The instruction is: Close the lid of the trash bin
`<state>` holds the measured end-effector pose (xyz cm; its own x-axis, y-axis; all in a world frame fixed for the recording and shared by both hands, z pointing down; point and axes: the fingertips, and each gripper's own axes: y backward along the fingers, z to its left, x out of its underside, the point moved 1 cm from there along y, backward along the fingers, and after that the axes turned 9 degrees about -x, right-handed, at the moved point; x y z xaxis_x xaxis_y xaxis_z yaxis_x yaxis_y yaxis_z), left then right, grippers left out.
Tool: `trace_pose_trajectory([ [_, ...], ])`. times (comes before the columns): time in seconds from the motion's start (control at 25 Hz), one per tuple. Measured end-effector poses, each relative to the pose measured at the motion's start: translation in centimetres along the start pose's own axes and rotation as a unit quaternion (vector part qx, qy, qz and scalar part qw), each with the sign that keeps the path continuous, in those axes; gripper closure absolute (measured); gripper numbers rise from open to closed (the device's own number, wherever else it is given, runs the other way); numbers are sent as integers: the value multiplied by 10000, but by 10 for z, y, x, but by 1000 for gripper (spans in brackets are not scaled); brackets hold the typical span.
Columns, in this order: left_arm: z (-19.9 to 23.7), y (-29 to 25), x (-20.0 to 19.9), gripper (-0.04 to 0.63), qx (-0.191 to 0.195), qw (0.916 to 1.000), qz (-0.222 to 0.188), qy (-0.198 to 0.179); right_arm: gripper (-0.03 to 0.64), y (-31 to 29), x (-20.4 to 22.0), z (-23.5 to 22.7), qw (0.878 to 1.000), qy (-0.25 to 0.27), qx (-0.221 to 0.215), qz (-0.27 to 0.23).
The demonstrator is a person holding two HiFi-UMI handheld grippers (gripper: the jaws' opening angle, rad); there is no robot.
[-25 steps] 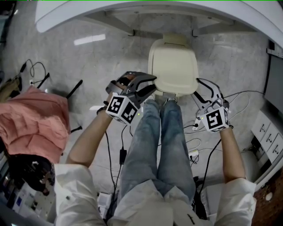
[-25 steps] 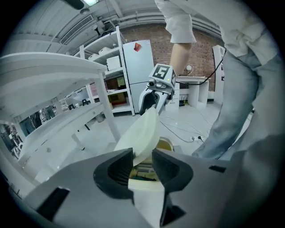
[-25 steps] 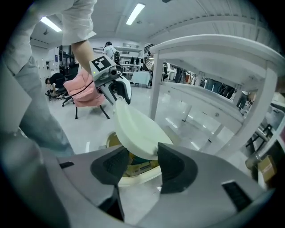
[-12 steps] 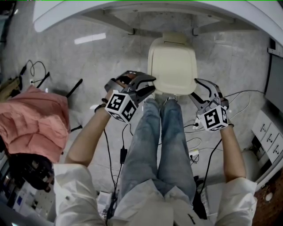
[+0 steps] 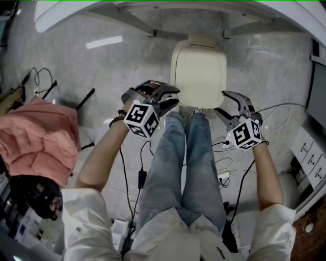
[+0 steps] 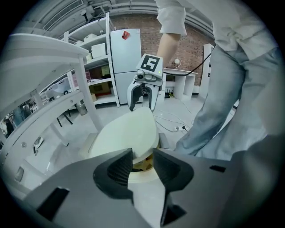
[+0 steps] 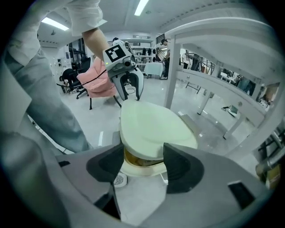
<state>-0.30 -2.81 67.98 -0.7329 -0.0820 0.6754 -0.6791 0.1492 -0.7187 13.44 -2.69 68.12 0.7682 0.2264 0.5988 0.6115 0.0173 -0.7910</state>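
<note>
The trash bin's cream lid (image 5: 199, 71) stands ajar under the table, with a dark gap and yellowish contents below its near edge (image 7: 140, 158). My left gripper (image 5: 173, 97) is at the lid's front left corner. Its jaws are narrowly open and the lid's corner (image 6: 133, 133) shows in the gap, with no pad clearly pressing on it. My right gripper (image 5: 224, 102) is at the front right corner. Its jaws have just been opening and straddle the bin's near rim without touching it. Each gripper shows in the other's view, the right gripper (image 6: 143, 93) and the left gripper (image 7: 127, 84).
The person's legs in jeans (image 5: 186, 163) stand right in front of the bin. A white table (image 5: 153, 10) spans above it, its legs (image 7: 171, 71) beside the bin. Cables (image 5: 229, 168) lie on the floor at the right, and a pink cloth (image 5: 38, 137) lies at the left.
Both grippers have sunk a little and edged closer to the bin's front corners. The right gripper's jaws stand wider apart than before.
</note>
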Motion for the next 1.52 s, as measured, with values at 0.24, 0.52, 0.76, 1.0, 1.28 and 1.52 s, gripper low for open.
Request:
trace_pose_trajectory([
  [0.24, -5, -7, 5, 443, 182, 9997, 83, 133, 325, -7, 7, 4, 9998, -94, -167, 52],
  [0.52, -9, -14, 12, 448, 278, 9992, 157, 247, 325, -15, 12, 4, 9992, -257, -284, 62],
  [0.76, -11, -18, 17, 451, 319, 9987, 161, 355, 327, -21, 16, 5, 9989, -330, -323, 95],
  [1.0, -13, -23, 21, 459, 349, 9981, 162, 479, 328, -26, 20, 6, 9986, -401, -327, 114],
  [1.28, -14, -29, 26, 489, 393, 9971, 180, 623, 332, -33, 25, 5, 9979, -513, -381, 124],
  [1.52, -16, -35, 30, 509, 379, 9964, 232, 729, 342, -38, 29, 4, 9970, -674, -378, 106],
])
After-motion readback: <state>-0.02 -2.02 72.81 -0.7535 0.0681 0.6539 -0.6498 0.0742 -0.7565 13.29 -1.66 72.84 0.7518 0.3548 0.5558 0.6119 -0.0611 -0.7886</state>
